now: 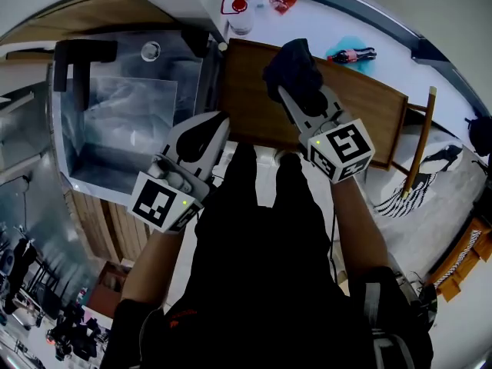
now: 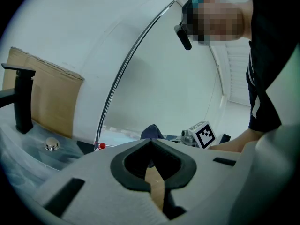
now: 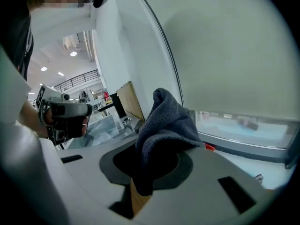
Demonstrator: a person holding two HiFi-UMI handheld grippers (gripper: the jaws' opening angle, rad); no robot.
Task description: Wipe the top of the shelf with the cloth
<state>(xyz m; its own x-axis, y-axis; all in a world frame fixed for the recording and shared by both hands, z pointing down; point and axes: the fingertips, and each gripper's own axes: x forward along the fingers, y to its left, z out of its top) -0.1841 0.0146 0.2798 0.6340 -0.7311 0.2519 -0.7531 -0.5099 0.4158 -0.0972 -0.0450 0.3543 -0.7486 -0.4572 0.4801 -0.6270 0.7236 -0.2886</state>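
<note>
The brown wooden shelf top (image 1: pixel 361 98) lies ahead of me in the head view. A dark grey cloth (image 1: pixel 294 69) hangs bunched over its near left part, and my right gripper (image 1: pixel 297 92) is shut on it. In the right gripper view the cloth (image 3: pixel 165 128) rises out of the closed jaws and drapes over them. My left gripper (image 1: pixel 221 123) is shut with nothing in it, held by the shelf's left edge next to the sink. From the left gripper view its fingertips meet (image 2: pixel 151 142), and the cloth (image 2: pixel 151 132) shows just beyond them.
A steel sink (image 1: pixel 127 121) with a black faucet (image 1: pixel 77 56) stands left of the shelf. Behind the shelf lie a bottle on a teal cloth (image 1: pixel 352 54) and a red-topped item (image 1: pixel 240 6). A wooden stick (image 1: pixel 420 148) leans at the shelf's right end.
</note>
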